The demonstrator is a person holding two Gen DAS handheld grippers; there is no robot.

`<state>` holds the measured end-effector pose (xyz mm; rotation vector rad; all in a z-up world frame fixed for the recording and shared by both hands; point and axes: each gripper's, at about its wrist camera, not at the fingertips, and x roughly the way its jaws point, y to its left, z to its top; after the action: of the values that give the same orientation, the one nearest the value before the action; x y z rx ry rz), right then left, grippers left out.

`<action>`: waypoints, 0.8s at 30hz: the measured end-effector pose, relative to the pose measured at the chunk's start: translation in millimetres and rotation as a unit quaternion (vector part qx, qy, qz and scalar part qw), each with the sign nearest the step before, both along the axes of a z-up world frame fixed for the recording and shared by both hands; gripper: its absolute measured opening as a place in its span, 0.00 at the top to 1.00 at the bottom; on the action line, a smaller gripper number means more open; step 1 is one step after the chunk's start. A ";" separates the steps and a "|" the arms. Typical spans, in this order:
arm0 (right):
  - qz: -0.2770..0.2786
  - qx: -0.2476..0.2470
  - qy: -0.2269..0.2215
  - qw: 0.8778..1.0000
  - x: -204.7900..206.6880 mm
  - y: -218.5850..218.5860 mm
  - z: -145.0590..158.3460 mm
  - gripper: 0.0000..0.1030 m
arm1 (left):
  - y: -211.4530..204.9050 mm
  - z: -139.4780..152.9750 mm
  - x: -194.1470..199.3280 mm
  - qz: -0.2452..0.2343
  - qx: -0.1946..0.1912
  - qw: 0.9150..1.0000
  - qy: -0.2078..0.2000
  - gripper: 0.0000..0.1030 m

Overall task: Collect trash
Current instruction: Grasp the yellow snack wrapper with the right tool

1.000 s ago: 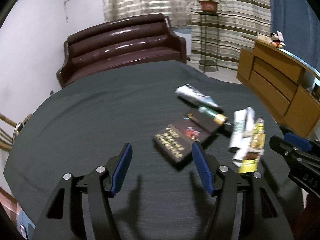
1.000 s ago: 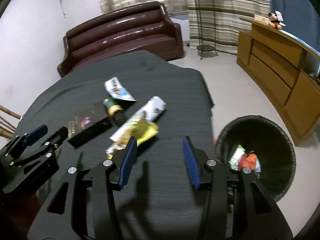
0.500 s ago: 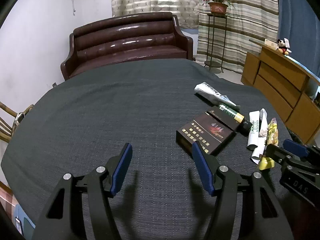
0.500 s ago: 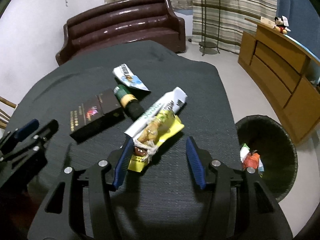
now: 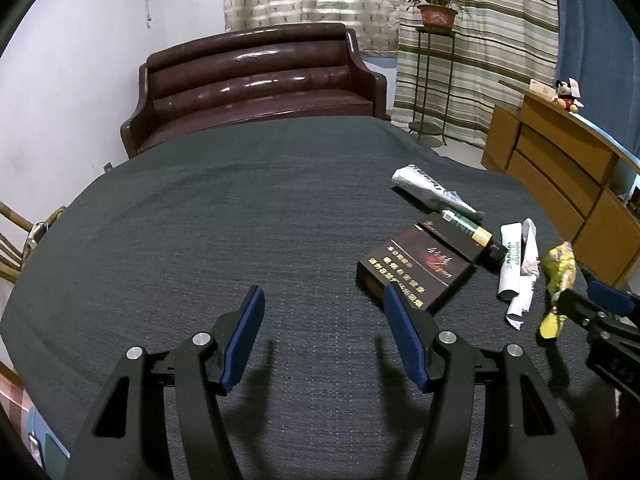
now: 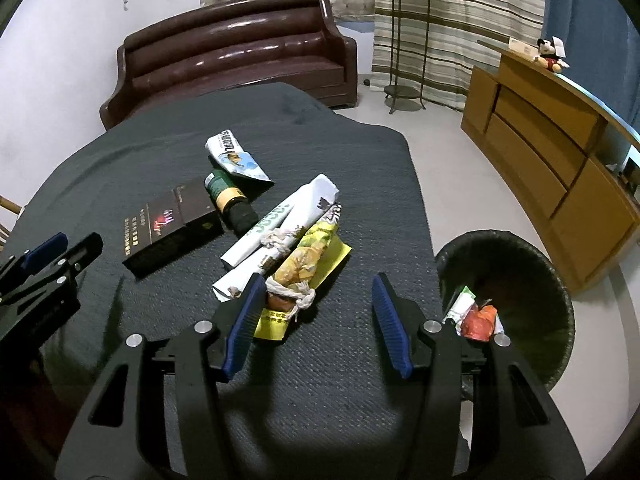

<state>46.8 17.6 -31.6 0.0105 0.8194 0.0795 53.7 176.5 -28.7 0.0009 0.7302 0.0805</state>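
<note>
Trash lies on the dark tablecloth [image 6: 340,400]: a yellow snack wrapper [image 6: 308,264] tied with white string, white rolled wrappers [image 6: 280,220], a dark green bottle [image 6: 230,200], a black cigarette box [image 6: 172,228] and a white-blue packet [image 6: 234,156]. My right gripper [image 6: 318,328] is open, its left finger beside the yellow wrapper's near end. My left gripper [image 5: 324,336] is open and empty above the cloth, left of the cigarette box [image 5: 416,268]. The yellow wrapper [image 5: 558,280] shows at the right in the left wrist view. A black bin [image 6: 520,264] with some trash stands on the floor to the right.
A brown leather sofa [image 5: 248,84] stands behind the table. A wooden cabinet [image 6: 552,152] with a small toy lines the right wall. A plant stand [image 6: 404,40] is by the striped curtains. The table edge runs next to the bin.
My right gripper has moved forward and left from near the bin to the yellow wrapper. My left gripper has drawn back and left, away from the cigarette box.
</note>
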 end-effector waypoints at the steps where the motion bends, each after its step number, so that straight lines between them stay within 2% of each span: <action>1: -0.002 0.001 0.000 1.000 0.0 -1.5 0.7 0.48 | 0.9 0.0 0.2 0.002 0.000 1.000 0.000 0.41; 11: -0.009 0.024 0.007 1.000 4.5 2.0 3.2 0.48 | 14.4 0.8 1.8 0.015 -0.003 1.000 -0.002 0.41; 16: -0.024 0.014 0.010 1.000 12.8 5.5 -2.4 0.48 | 14.6 0.0 1.9 0.015 -0.006 1.000 0.000 0.41; 19: -0.026 0.017 0.019 0.999 15.1 4.0 -6.2 0.59 | 16.5 -0.8 1.7 0.011 -0.008 1.000 0.000 0.41; 20: -0.025 0.018 0.023 0.999 15.5 4.1 -7.3 0.66 | 16.3 -1.1 1.8 0.009 -0.009 1.000 0.000 0.41; 22: -0.019 0.023 0.025 0.999 15.7 5.8 -7.4 0.70 | 15.6 -1.2 2.3 0.005 -0.009 1.000 0.000 0.41; 24: -0.013 0.024 0.025 0.999 15.3 7.9 -6.6 0.80 | 14.5 -0.7 2.6 0.001 -0.011 1.000 0.000 0.40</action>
<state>62.2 25.5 -38.1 0.0697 0.8665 0.0743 56.4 191.0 -29.4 -0.0208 0.7314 0.0751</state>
